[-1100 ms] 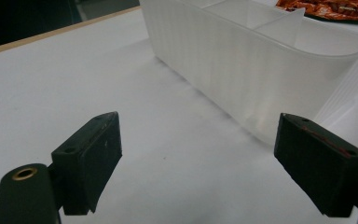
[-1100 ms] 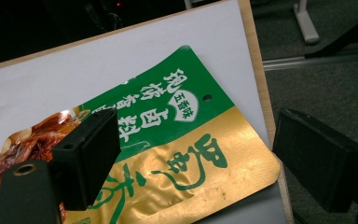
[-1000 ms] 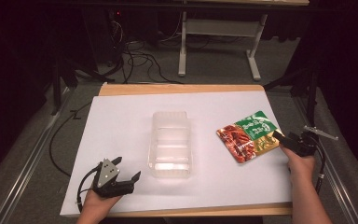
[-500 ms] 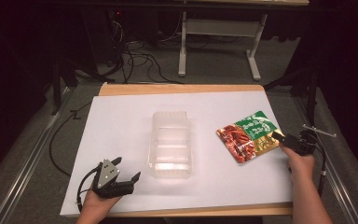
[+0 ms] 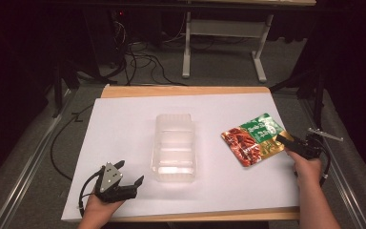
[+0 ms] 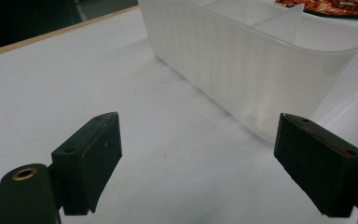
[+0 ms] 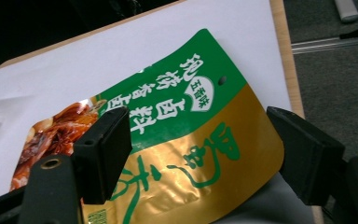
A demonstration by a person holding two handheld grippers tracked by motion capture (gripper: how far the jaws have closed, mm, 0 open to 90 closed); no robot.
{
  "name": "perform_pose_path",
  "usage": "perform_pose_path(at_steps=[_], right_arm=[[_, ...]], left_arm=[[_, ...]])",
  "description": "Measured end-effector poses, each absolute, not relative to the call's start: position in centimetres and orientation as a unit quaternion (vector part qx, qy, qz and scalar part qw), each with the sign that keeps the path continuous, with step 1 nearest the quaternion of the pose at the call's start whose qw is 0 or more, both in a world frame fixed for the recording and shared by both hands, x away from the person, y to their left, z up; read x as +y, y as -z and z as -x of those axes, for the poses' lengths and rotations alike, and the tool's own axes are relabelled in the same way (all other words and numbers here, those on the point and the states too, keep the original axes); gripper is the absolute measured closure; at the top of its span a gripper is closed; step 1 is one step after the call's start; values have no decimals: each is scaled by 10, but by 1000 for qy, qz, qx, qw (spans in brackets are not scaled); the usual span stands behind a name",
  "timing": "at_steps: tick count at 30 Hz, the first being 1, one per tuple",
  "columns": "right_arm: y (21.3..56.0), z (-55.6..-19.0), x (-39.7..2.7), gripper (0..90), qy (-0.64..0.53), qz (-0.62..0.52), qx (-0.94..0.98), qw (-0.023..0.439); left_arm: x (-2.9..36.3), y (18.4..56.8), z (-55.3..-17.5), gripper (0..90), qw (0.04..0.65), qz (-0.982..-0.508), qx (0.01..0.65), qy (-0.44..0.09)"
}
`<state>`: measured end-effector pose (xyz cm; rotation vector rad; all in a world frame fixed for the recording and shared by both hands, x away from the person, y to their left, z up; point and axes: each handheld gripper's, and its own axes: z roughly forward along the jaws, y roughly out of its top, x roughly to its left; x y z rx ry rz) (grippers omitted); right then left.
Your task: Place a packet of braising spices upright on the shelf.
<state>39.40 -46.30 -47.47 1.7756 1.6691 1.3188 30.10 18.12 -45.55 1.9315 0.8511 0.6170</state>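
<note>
Pouch (image 5: 252, 140) edge sits between closing right gripper (image 5: 286, 140) jaws.

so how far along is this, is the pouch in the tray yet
Not yet. Nothing looks finished: the clear tray is empty and the pouch lies flat on the table beside it. In hand: the right tool straddles the pouch's edge, jaws just closing but not pinching. The left tool waits open near the tray. Gripping, lifting and placing remain.
</note>
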Motion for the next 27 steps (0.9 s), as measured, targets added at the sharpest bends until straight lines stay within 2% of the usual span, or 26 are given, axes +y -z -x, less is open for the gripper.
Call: perform_pose_path(at_steps=[14,27], right_arm=[[467,-396,-438,284,-473,-592,626,182],[476,-404,-432,241,-459,-612,627,144]], left_arm=[[181,455,-300,154,454,-784,341,-250],[180,456,-300,154,450,-788,338,-248]])
